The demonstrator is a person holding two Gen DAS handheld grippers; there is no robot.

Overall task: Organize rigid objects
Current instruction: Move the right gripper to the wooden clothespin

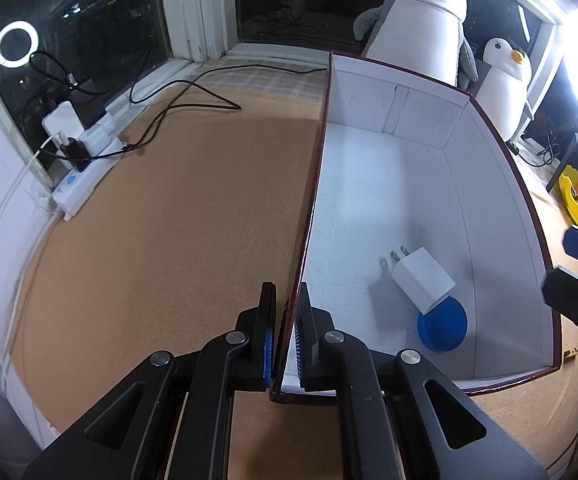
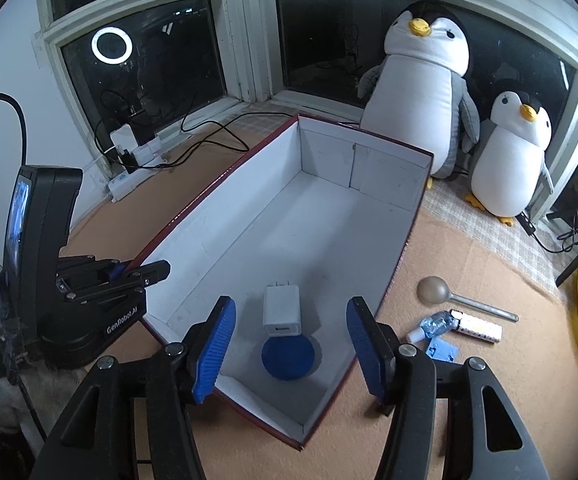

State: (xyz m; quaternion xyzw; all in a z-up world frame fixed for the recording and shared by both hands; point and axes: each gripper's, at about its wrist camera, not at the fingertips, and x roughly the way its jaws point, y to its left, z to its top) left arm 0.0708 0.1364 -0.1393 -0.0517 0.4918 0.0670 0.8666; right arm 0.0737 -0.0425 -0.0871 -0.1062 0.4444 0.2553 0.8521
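Left claw (image 1: pixel 285 320) clamps the white cardboard box's (image 2: pixel 321 188) wall to steady it, while right claw (image 2: pixel 289 344), apart and empty, hovers above the white charger cube (image 2: pixel 281 310) and blue round lid (image 2: pixel 287 356) dropped inside.

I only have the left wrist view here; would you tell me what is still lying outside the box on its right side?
Observer: A metal spoon lies on the mat right of the box.
Operator: Anything else beside it?
Observer: Yes, a white lighter-like stick and a small blue plastic part.
Operator: Is the right gripper carrying anything?
Observer: No, the right gripper stands open and empty above the white charger and blue disc.
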